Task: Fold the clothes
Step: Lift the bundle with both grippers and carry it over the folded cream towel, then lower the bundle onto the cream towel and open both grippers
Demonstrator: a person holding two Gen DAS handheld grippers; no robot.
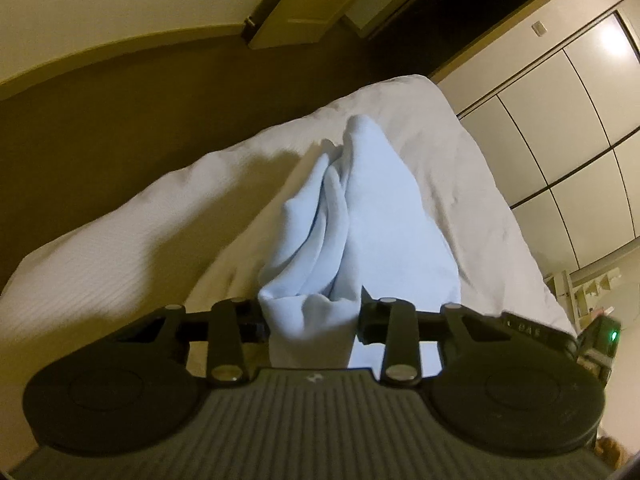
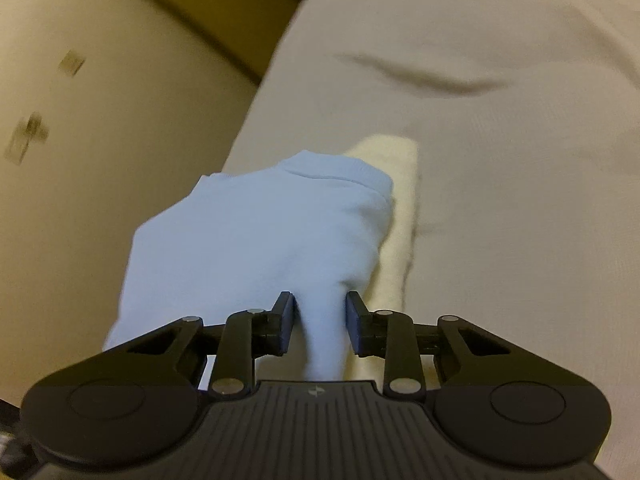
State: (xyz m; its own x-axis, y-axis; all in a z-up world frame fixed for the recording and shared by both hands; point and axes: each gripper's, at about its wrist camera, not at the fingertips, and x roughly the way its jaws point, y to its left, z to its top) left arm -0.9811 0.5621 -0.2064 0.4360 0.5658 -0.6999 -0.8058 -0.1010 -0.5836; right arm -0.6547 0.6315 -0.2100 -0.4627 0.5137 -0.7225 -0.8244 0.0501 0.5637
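Note:
A light blue garment lies bunched in long folds on a white bed. My left gripper is shut on its near end, and the cloth fills the gap between the two fingers. In the right wrist view the same blue garment spreads out ahead, with a ribbed hem at its far edge. A pinched ridge of it stands between the pads of my right gripper, which is shut on it. A cream cloth pokes out from under the garment's right side.
The bed's edge runs diagonally, with brown floor beyond it. White wardrobe doors stand at the right and a dark doorway behind. In the right wrist view the sheet has a dark crease.

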